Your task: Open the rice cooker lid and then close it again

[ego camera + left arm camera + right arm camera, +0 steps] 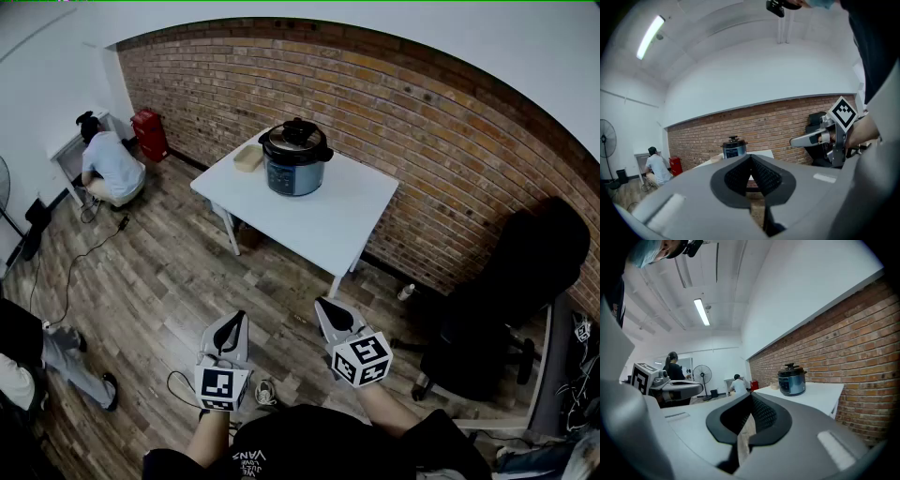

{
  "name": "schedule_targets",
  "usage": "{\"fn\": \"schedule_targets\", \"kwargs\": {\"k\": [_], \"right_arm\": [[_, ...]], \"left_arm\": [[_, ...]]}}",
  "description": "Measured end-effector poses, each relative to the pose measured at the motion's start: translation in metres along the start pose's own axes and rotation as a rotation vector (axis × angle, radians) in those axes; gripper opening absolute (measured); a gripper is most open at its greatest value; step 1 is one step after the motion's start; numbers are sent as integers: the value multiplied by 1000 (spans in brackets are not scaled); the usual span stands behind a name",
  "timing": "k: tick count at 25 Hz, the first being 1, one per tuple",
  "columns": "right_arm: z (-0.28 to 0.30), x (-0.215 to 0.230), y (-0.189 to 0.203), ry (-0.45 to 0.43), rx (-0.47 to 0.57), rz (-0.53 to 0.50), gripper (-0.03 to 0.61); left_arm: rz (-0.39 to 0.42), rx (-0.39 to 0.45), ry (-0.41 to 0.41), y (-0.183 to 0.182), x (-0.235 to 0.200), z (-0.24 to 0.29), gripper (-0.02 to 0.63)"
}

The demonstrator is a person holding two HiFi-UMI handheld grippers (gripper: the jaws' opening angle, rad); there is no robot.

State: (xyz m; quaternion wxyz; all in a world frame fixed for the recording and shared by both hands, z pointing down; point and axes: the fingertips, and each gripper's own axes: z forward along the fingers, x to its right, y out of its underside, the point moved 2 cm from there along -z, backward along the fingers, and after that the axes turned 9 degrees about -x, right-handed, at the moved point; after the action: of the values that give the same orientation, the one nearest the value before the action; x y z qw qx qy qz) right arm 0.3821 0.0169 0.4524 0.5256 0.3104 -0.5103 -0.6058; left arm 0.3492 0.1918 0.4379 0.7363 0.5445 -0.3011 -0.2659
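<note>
Rice cooker [295,157] upright toward the back of the white table [328,225], close to the brick wall [422,122], lid [297,134] down with the black knob on top, a small tan box [248,157] just beside it. Well apart from both grippers, across open wood floor [187,281]. Left gripper [234,323] and right gripper [330,311] held low near the body, each with jaws pressed together and nothing between them. Judged as the approach, with the opening not yet begun. Walk to the table's near edge and square up before reaching. Spread one gripper's jaws ahead of contact and look for the knob, handle or any front latch, too small to read from here. Keep the other gripper free to steady the body against sliding on the smooth top. Lift slowly, then lower the lid until fully seated.
</note>
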Motion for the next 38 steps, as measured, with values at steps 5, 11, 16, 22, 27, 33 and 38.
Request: {"fn": "schedule_targets", "kwargs": {"k": [5,11,16,22,27,33,38], "right_arm": [[18,-2,-13,-29,60,24,5],[53,-7,-26,-4,94,51,309],[82,-12,-32,36,110,71,410],[117,-20,-37,97,108,95,436],[136,-16,-39,126,102,113,436],[165,19,-51,152,99,123,436],[209,51,-68,144,94,125,436]], "left_arm": [[-34,56,44,-3,-15,11,2],[-86,55,96,3,-48,25,221],[-76,55,137,6,-85,37,336],[-74,24,179,13,-135,50,345],[-73,35,190,18,-157,71,344],[-107,26,198,17,-173,117,344],[-85,22,191,5,-198,164,344]]}}
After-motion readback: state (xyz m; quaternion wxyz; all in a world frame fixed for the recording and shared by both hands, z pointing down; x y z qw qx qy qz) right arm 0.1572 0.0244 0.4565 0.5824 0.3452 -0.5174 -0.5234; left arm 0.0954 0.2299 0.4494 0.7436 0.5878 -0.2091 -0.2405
